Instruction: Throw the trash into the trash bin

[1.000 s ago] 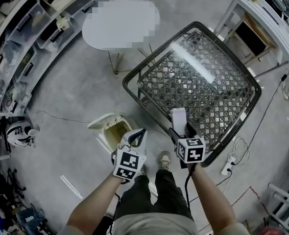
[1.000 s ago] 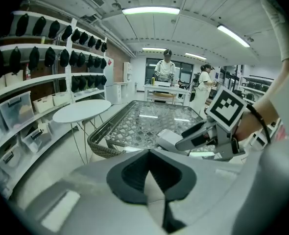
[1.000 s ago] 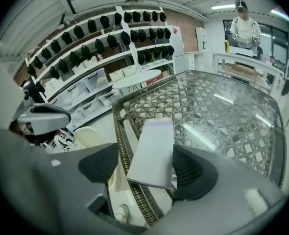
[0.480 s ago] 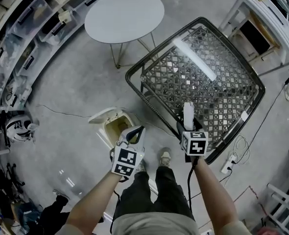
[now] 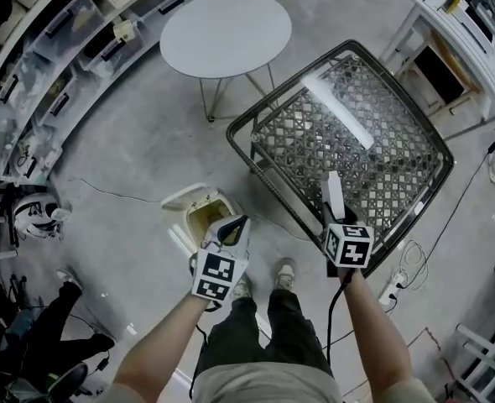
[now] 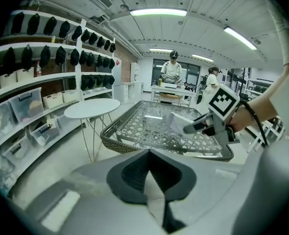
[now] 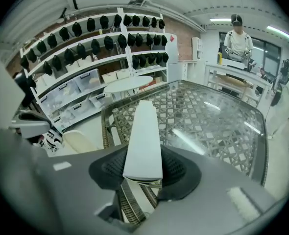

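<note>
Presently grips the white slab of trash (image 5: 335,190) in the right gripper (image 5: 328,217), jaws just closed onto it, long axis along the fingers above the table (image 5: 382,124) edge; places the open trash bin (image 5: 204,217) leftward, nearer the closed, empty left gripper (image 5: 235,229).

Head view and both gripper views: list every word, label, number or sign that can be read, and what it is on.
No text can be read anywhere.
Left cube, right cube: black-and-white square patterns, no letters.
White box: blank on the face shown.
Shelf bins: any labels too small to read.
</note>
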{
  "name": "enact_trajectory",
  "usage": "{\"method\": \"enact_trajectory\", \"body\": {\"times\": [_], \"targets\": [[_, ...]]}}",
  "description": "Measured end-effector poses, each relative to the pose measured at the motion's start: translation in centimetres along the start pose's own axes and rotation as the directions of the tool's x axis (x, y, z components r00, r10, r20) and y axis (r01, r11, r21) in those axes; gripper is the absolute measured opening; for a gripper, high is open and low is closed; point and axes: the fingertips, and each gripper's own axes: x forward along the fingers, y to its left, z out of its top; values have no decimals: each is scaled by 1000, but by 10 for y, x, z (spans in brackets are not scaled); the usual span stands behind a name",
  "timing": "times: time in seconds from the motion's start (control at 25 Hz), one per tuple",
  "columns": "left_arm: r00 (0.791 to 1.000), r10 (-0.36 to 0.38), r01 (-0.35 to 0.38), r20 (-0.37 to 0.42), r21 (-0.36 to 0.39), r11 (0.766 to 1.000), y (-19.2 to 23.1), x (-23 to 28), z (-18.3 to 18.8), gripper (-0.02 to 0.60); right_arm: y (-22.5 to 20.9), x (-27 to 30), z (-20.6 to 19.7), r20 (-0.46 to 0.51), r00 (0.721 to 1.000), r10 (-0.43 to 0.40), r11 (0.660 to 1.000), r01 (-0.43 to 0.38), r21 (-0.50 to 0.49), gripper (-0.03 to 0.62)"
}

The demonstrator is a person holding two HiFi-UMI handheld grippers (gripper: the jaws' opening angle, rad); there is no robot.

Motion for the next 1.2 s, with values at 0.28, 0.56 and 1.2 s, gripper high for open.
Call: {"method": "enact_trajectory", "body": {"times": [0.28,0.56,1.2], "targets": [[994,80,-79,69,-17,997,29,-44,30,3,32,-46,61,109,990,85,995,-79,-54,163],[967,195,-190,163,-46,981,63,-112,65,3,83,-109,118,222,953,205,974,-176,-144,163],[883,373,-367,286,-76,927,100,-275,90,3,204,-243,170,330,857,395,883,-255,-395,163]]}}
